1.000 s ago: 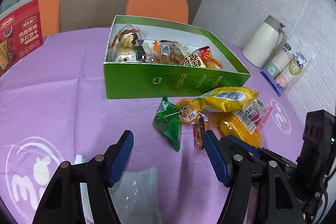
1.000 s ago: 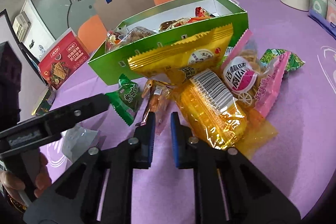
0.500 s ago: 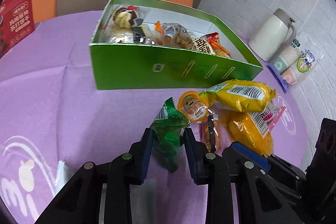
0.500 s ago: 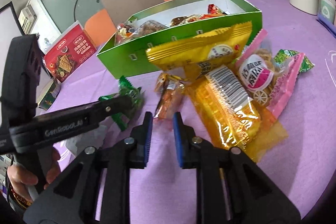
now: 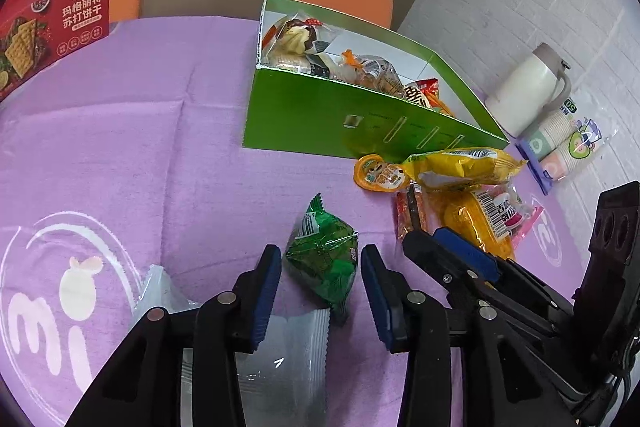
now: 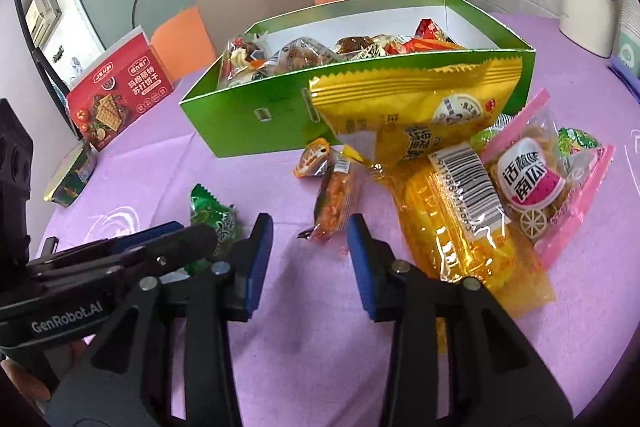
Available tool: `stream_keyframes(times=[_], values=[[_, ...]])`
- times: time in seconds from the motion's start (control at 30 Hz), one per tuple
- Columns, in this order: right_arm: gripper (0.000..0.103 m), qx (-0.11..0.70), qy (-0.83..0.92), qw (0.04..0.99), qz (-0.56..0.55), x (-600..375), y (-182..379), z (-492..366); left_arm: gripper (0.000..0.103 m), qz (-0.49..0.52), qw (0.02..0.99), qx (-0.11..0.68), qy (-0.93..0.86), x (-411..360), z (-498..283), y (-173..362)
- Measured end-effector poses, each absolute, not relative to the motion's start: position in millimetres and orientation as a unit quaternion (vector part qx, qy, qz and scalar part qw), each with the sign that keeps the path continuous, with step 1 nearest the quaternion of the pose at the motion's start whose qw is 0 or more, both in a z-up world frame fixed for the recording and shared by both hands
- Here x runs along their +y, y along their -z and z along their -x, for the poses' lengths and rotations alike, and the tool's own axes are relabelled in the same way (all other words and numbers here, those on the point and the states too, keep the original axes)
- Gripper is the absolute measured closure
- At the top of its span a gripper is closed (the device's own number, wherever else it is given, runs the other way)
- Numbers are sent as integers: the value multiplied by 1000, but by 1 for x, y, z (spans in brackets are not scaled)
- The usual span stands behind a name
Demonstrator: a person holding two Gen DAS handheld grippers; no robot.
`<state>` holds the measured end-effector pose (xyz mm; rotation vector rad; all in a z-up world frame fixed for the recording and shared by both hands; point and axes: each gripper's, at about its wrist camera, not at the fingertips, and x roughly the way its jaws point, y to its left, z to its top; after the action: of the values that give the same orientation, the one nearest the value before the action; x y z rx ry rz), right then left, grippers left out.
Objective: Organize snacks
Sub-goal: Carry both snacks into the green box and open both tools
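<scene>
I had the left gripper (image 5: 320,279) straddling the green packet (image 5: 323,261), which lay on the purple tablecloth (image 5: 120,147) at my twelve o'clock, dead ahead between the blue pads; its jaws were opening, and I saw a sliver of cloth on either side of the wrapper, so the pads were not pressing it. The packet's long axis ran roughly from six to twelve o'clock in the left wrist view, along the fingers, with its serrated top edge pointing away toward the green box (image 5: 352,119) at about one o'clock. The right gripper (image 6: 310,247) was opening as well, with nothing held; the thin orange stick snack (image 6: 336,203) lay just past its tips at twelve o'clock, long axis tilted from about seven to one o'clock, near end toward the gap. Of the two, my left hand was clearly the nearer to the green packet, the right to the stick. I judged the squeeze across the packet's short width to be the sound choice, since the jaws already lined up that way. The box sat beyond both, already partly filled.
</scene>
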<state>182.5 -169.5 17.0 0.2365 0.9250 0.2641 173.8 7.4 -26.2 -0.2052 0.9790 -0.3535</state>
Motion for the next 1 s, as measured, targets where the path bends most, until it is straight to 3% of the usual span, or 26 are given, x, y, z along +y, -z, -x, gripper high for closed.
stream_keyframes(times=[0.27,0.43,0.87,0.93,1.0], values=[[61,437,-75,881,-166,-207,-19,-168,58,110,861,464,174,10,-172,28],[61,435,-137,872,-176,-193,-26,-161,58,114,862,463,175,9,-173,28],[62,455,-117,874,-125,-170,-15,-188,59,113,861,462,183,13,-178,30],[65,462,-119,870,-124,-169,-10,-193,59,106,861,463,182,11,-179,31],[75,465,-122,867,-129,-171,-8,-193,66,95,862,463,183,8,-178,32]])
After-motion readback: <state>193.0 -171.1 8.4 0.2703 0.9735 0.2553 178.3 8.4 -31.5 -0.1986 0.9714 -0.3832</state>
